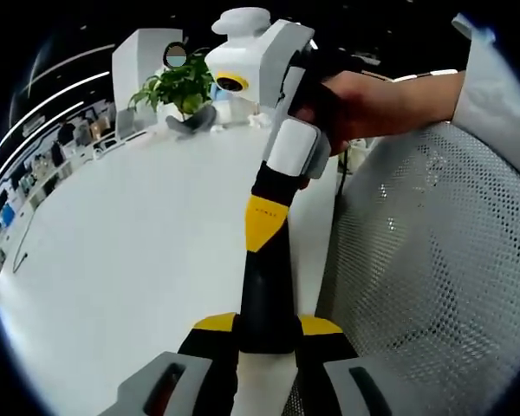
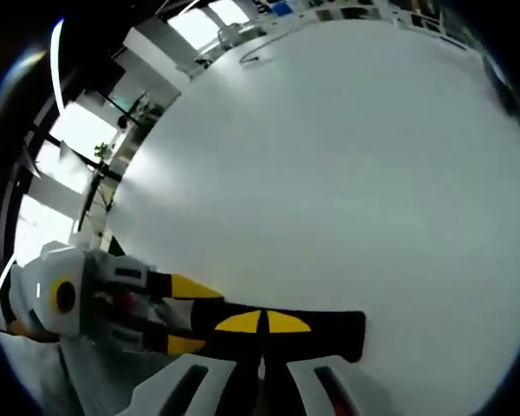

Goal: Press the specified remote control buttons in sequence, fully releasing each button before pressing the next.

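In the left gripper view, the left gripper (image 1: 267, 336) is seen at 6 o'clock, its yellow-marked jaws parted. Between them the dark tip of the right gripper (image 1: 265, 286) is lodged, reaching down from 12 o'clock. Contact looks likely on both sides, but whether the tip is actually being clamped cannot be told. The right gripper is held by a hand (image 1: 364, 104) at 1 o'clock, with a pale sleeve (image 1: 494, 95) seen at 2 o'clock. Its two fingers are pressed together into one bar, black, then yellow, then black again.

In the right gripper view, the same is confirmed: its own yellow jaw tips are seen closed flat against each other at 6 o'clock, nothing between them, and the left gripper's white body is caught at 8 o'clock, its fingers stretched across toward those tips.

A white table (image 1: 113, 260) is spread out from 7 to 11 o'clock in the left gripper view. A plant (image 1: 178, 87) is stood at its far edge at 11 o'clock, and a white mesh chair (image 1: 433, 260) is seen at 4 o'clock. The remote's place cannot be told here.
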Action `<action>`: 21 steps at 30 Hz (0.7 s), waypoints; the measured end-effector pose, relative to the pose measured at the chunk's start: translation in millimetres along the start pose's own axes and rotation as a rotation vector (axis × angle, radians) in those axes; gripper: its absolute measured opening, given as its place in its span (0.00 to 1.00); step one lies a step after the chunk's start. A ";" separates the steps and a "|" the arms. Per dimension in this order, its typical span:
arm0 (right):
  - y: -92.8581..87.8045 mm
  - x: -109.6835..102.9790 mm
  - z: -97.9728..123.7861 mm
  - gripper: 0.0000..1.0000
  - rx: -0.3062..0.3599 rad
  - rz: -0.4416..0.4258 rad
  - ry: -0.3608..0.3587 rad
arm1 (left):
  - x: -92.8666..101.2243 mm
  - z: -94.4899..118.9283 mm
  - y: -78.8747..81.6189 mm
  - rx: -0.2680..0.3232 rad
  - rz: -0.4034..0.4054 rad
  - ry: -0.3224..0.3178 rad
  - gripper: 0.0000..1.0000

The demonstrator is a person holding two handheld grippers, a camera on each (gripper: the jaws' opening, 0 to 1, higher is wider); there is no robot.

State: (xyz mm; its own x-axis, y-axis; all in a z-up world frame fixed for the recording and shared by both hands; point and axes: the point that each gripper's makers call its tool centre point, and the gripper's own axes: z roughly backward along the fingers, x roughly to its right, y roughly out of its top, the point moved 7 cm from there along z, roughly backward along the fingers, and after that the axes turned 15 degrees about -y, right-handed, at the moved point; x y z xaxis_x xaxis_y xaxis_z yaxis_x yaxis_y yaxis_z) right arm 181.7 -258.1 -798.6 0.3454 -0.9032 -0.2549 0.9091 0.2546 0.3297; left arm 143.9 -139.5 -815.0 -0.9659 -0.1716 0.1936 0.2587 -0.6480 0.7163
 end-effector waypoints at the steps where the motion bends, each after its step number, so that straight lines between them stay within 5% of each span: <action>1: 0.1 0.8 0.6 0.00 -0.001 -0.002 0.000 | 0.3 -0.1 0.0 0.000 0.000 0.000 0.24; 21: 0.6 2.2 -1.2 0.00 0.003 -0.064 0.009 | 0.8 0.1 0.8 0.005 0.000 0.003 0.24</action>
State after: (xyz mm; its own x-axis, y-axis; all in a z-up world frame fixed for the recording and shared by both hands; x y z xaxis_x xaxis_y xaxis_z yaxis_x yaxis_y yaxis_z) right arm 183.3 -259.6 -800.1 0.2891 -0.9144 -0.2835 0.9285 0.1957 0.3157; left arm 143.4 -140.1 -814.2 -0.9659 -0.1741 0.1918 0.2591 -0.6439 0.7199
